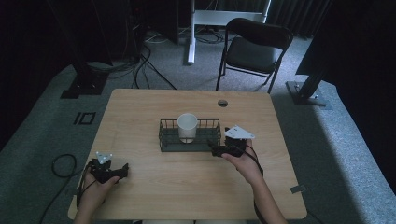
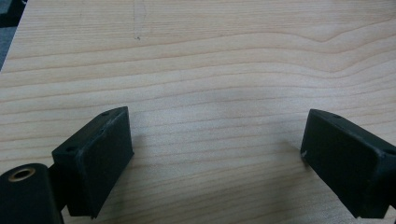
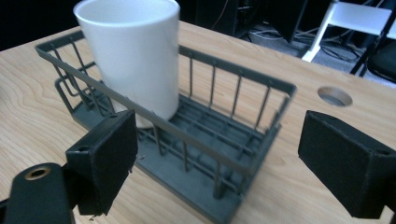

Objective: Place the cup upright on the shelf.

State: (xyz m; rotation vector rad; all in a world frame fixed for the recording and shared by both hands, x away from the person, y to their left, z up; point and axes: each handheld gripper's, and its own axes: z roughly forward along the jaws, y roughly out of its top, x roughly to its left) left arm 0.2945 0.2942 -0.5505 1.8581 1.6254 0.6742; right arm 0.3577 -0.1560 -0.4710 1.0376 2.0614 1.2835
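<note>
— Where's the white cup (image 1: pixel 187 127)?
— Standing upright in the dark wire basket (image 1: pixel 166 138), mid-tabletop (image 1: pixel 196 177).
— And the right tongs (image 1: pixel 215 150)?
— Jaws spread wide, just beside the basket's right end, gripping nothing.
— The left tongs (image 1: pixel 125 169)?
— Also gaping, empty, low over bare wood near the front left corner, well apart from the basket.

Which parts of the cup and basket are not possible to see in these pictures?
- Cup base, right gripper view: hidden behind the basket bars.
- Cup inside, high view: too small to tell whether it is empty.
- Basket near corner, right gripper view: cut off by the bottom edge.
</note>
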